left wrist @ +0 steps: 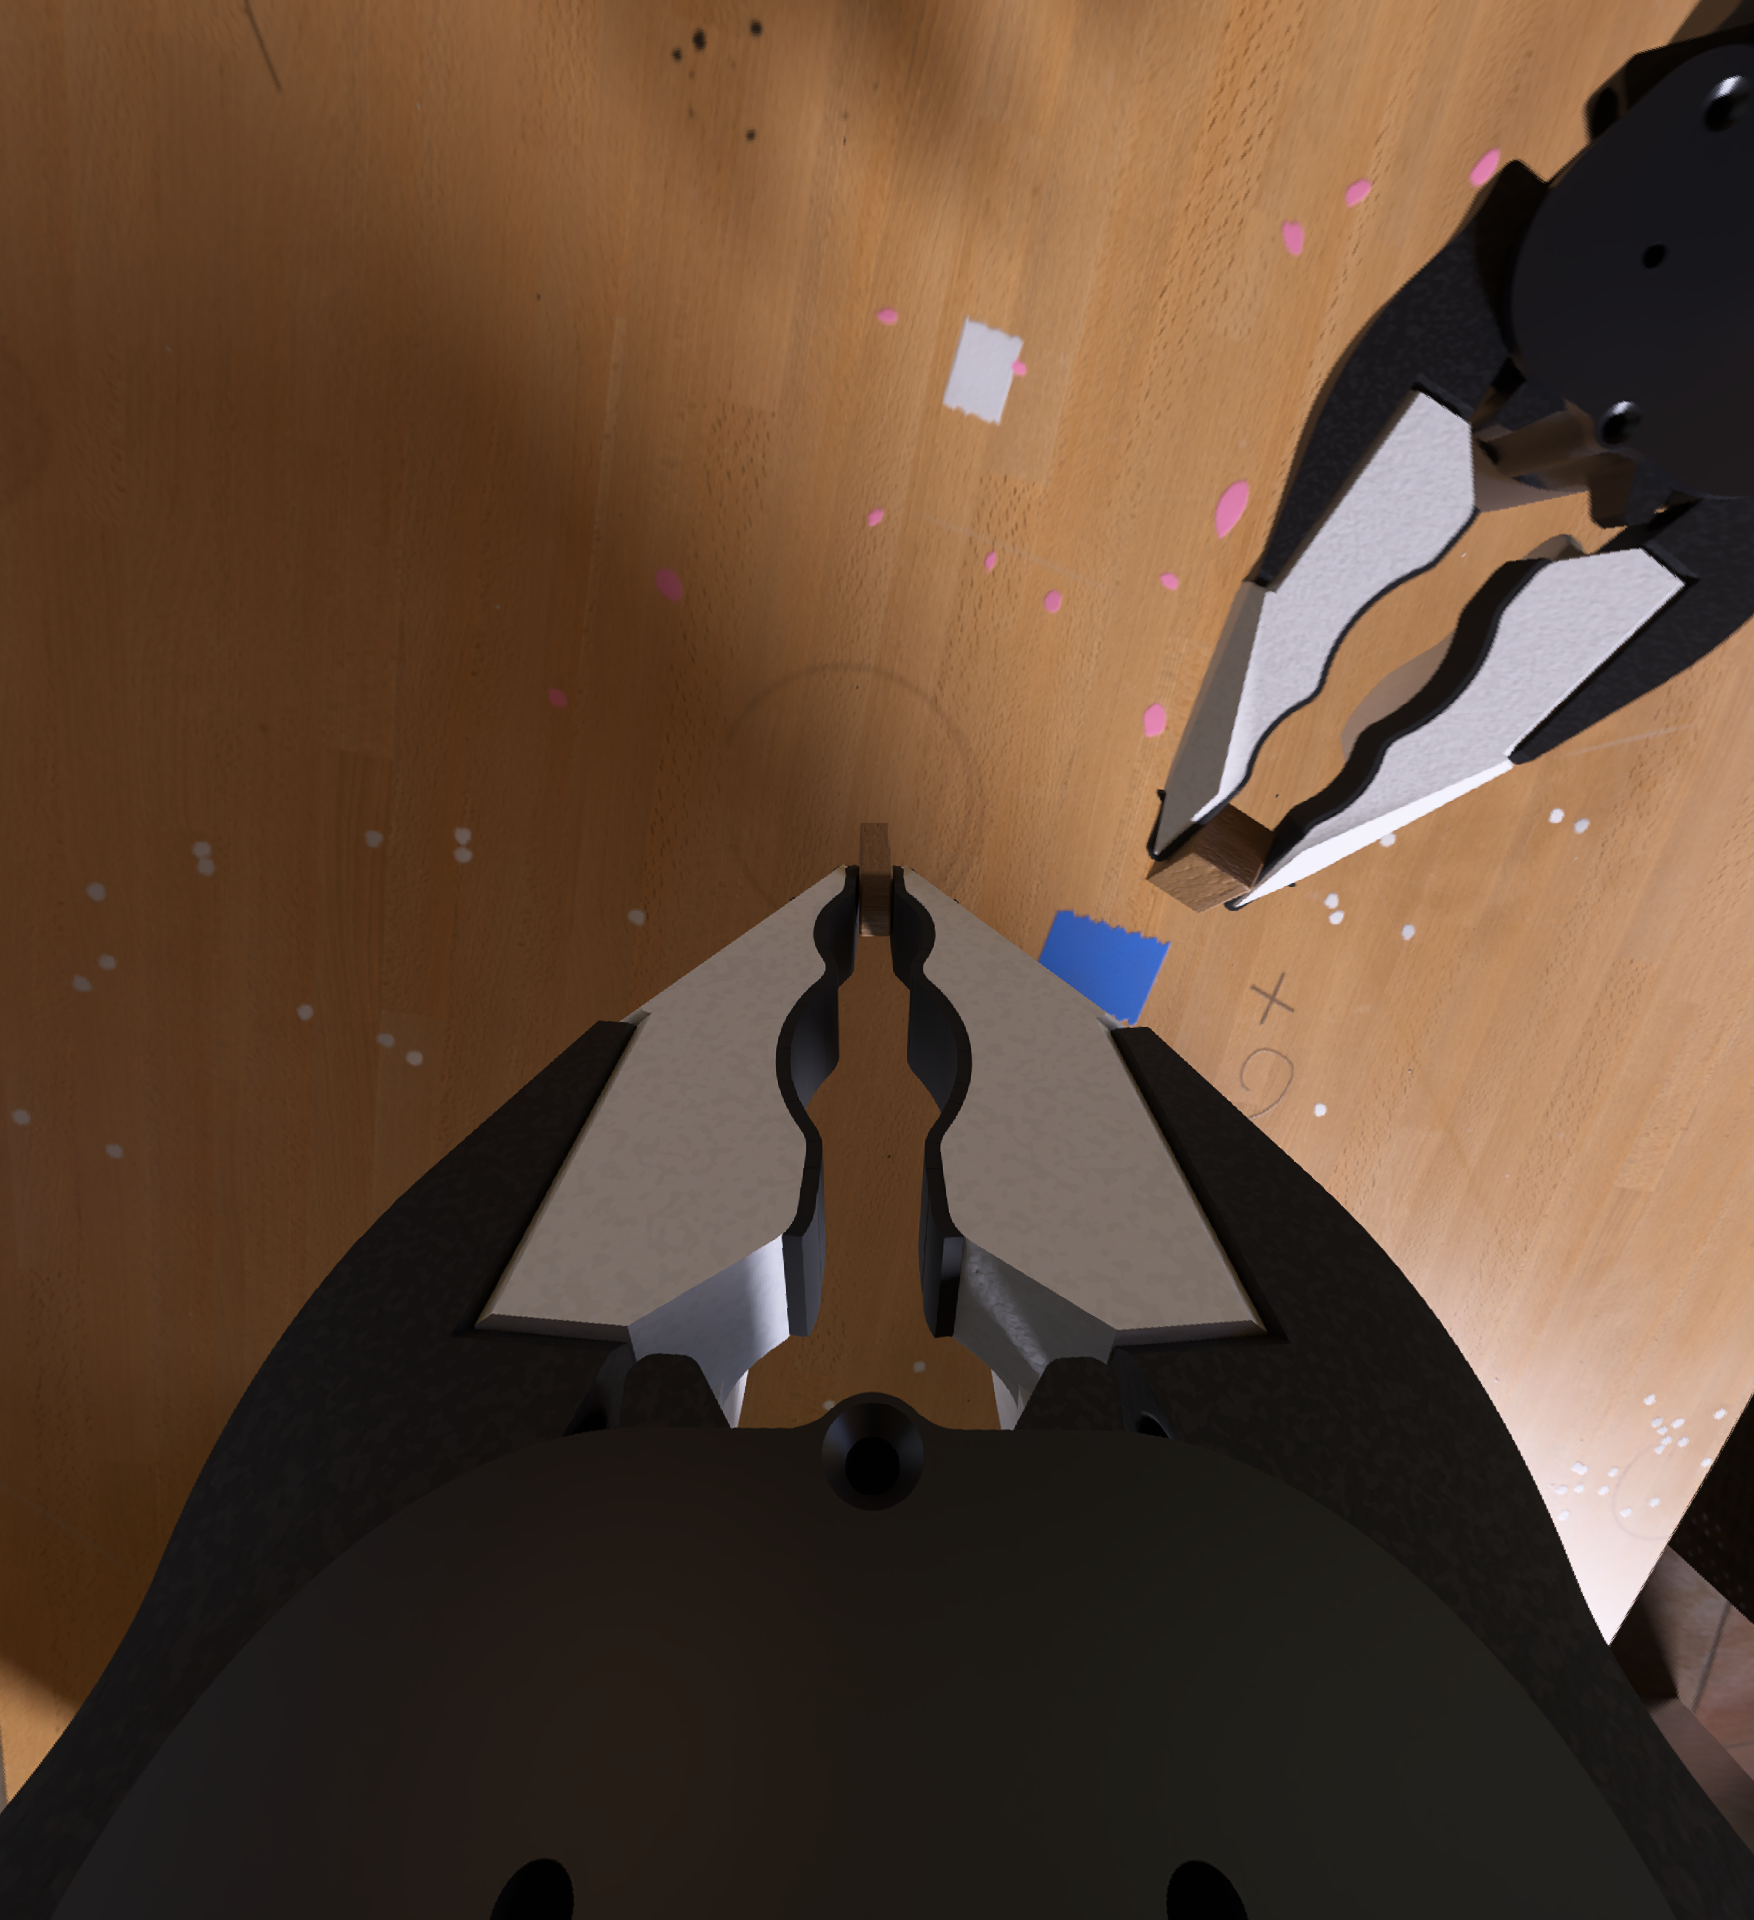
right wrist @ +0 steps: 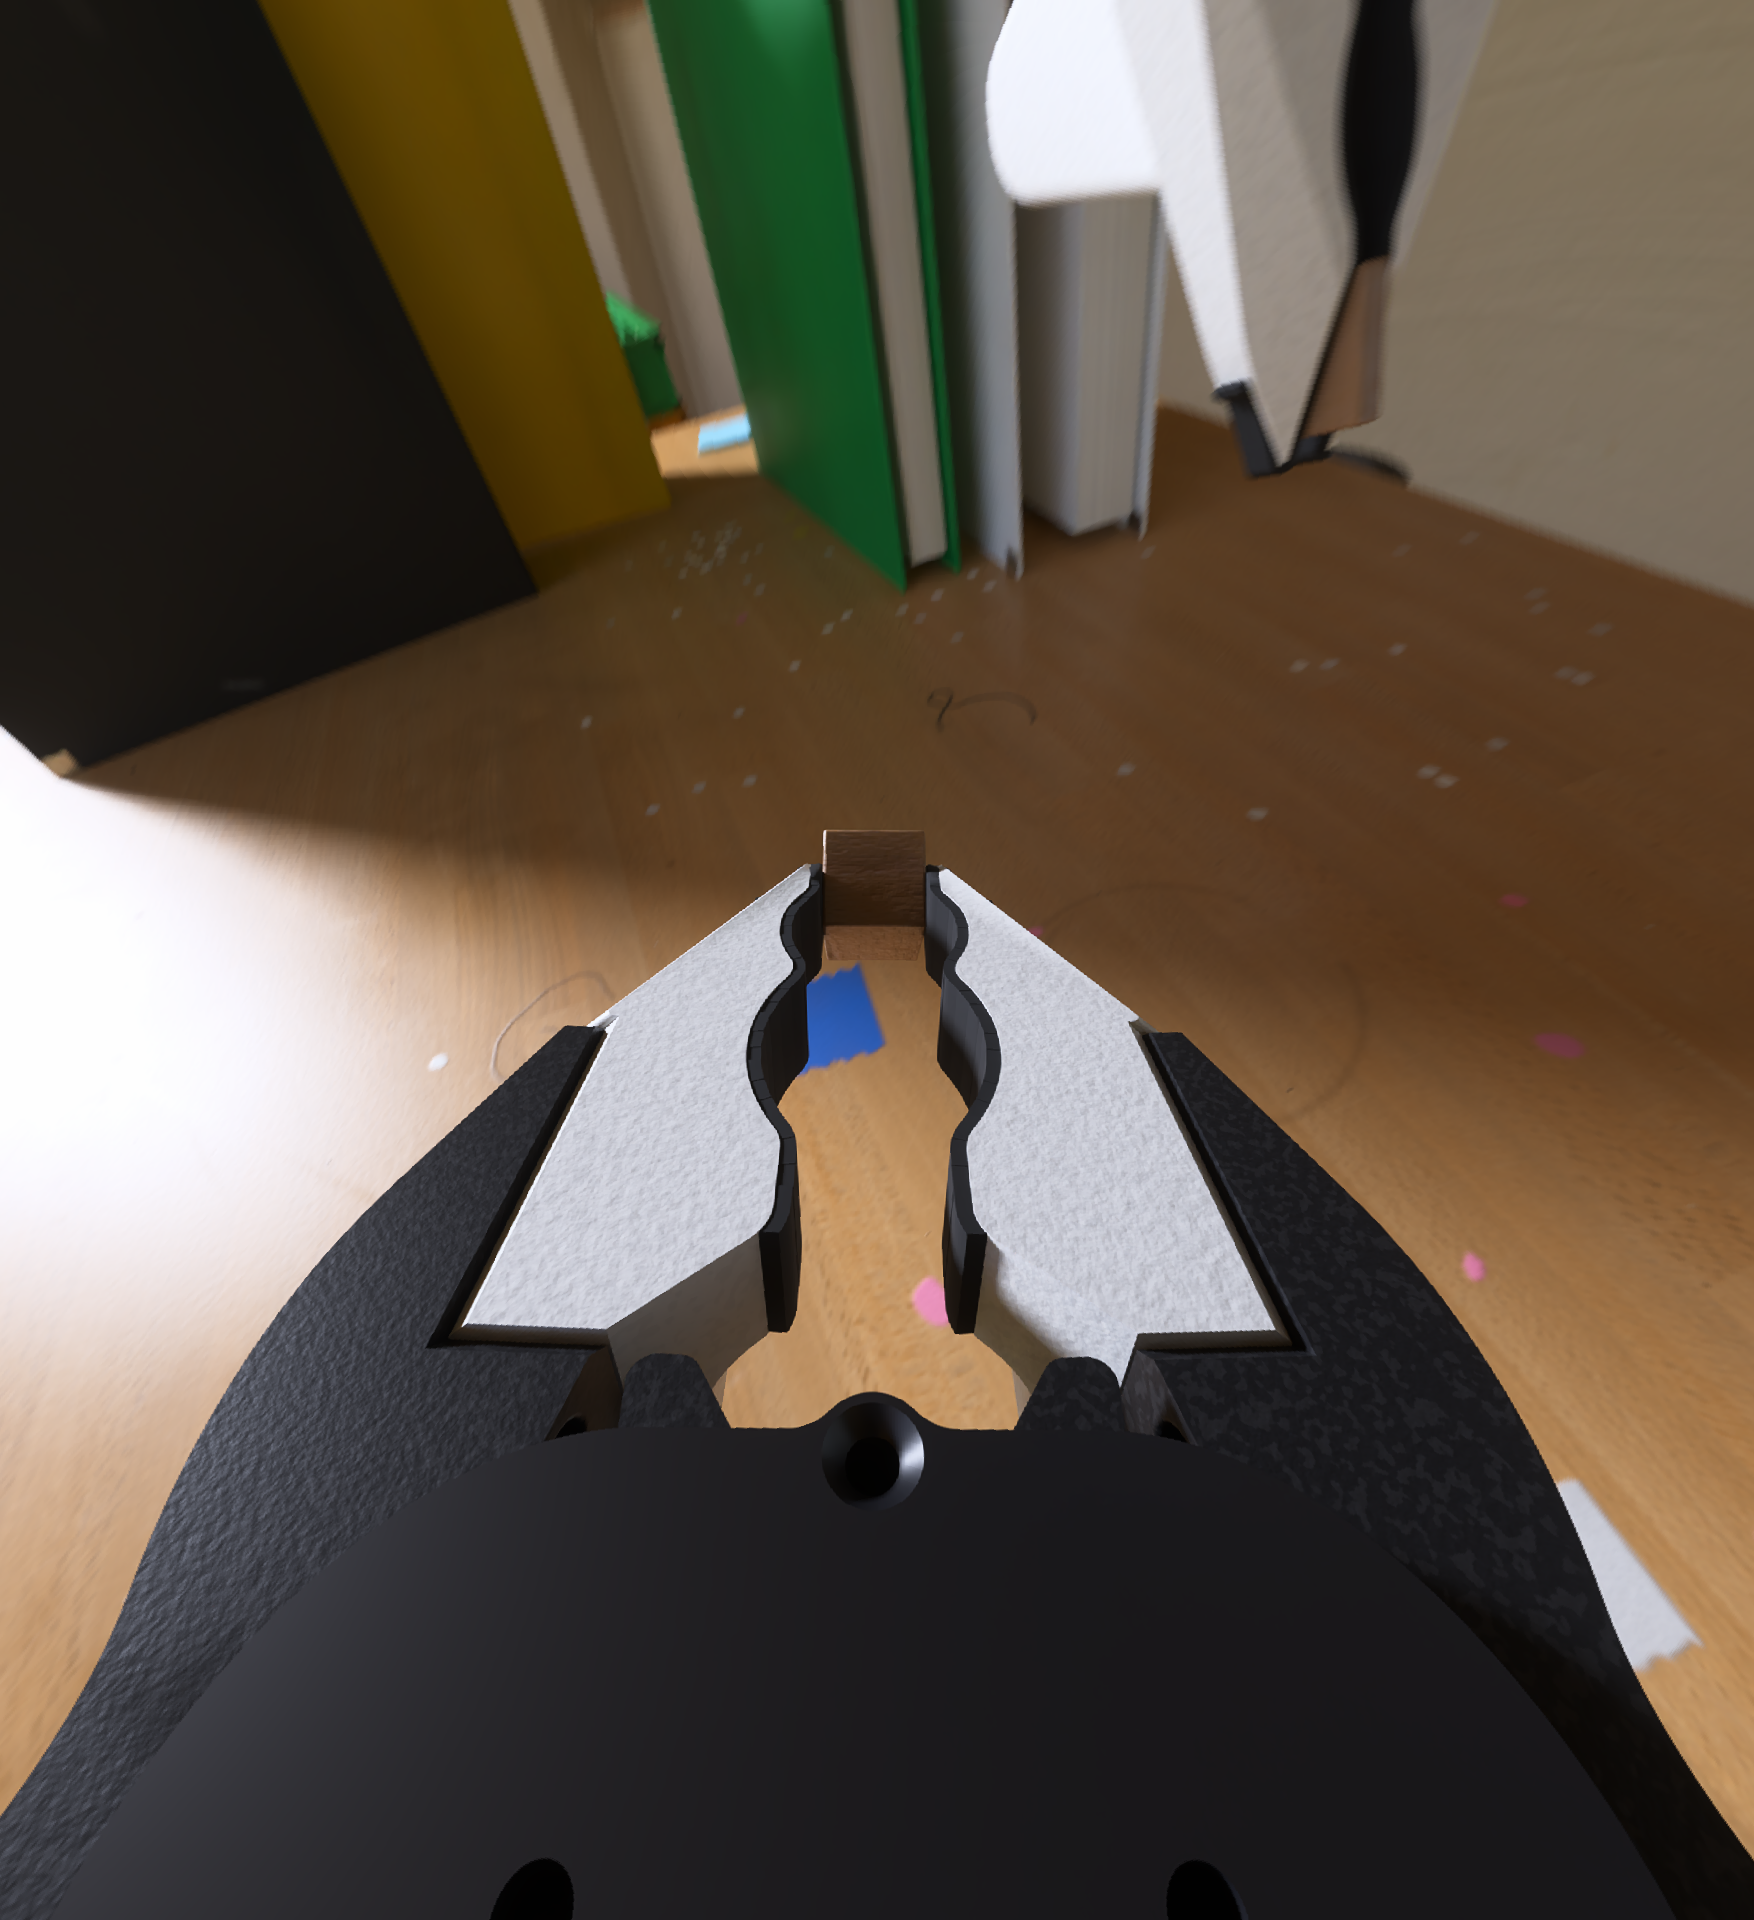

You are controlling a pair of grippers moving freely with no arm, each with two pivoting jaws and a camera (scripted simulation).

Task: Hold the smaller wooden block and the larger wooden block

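My left gripper (left wrist: 874, 891) is shut on the smaller wooden block (left wrist: 873, 852), a thin brown piece pinched at the fingertips above the wooden table (left wrist: 333, 520). My right gripper (right wrist: 874, 902) is shut on the larger wooden block (right wrist: 874, 883), a brown piece held between its tips above the table. The right gripper also shows in the left wrist view (left wrist: 1211, 868) at the upper right, holding the larger block (left wrist: 1211, 868). The left gripper shows in the right wrist view (right wrist: 1320, 416) at the top right, with the smaller block (right wrist: 1356, 343) in its tips.
A blue tape patch (left wrist: 1107, 961) lies on the table under the grippers; it also shows in the right wrist view (right wrist: 842, 1023). A white tape patch (left wrist: 982, 369) lies farther off. Upright books, green (right wrist: 800, 260), yellow (right wrist: 499, 260) and white (right wrist: 1086, 343), and a black panel (right wrist: 125, 364) stand at the table's far side.
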